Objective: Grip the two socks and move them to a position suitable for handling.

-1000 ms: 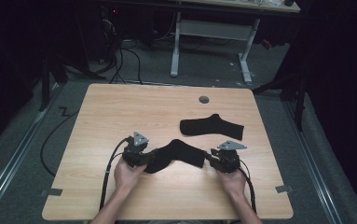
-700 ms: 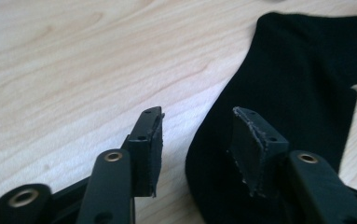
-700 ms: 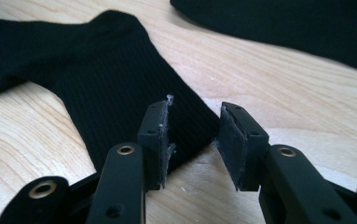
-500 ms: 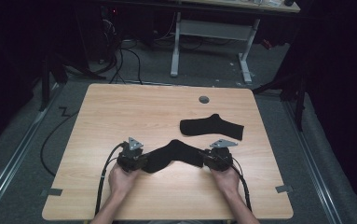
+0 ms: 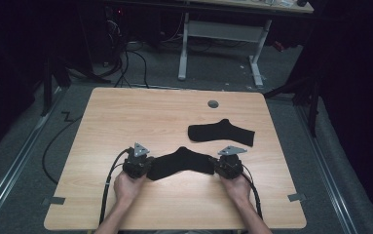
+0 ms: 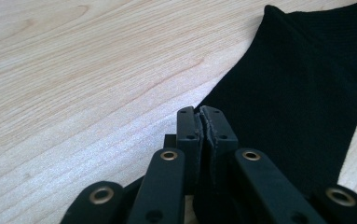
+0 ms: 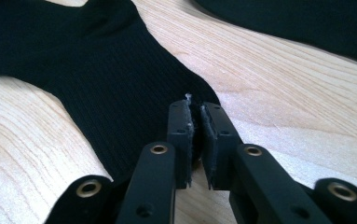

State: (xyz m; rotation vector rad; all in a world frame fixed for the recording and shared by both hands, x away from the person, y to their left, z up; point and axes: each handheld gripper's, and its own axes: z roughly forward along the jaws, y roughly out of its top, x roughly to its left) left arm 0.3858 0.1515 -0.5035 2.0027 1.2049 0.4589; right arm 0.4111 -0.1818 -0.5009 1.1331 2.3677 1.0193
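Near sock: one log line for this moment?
left gripper: shut on near sock | right gripper: shut on near sock | second sock: untouched

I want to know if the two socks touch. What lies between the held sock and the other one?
In the high view, a bare strip of table separates the near sock, pinched by the left gripper and right gripper, from the far sock.

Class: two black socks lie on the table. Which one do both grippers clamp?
The nearer sock, stretched between the left gripper and right gripper; the farther sock lies untouched.
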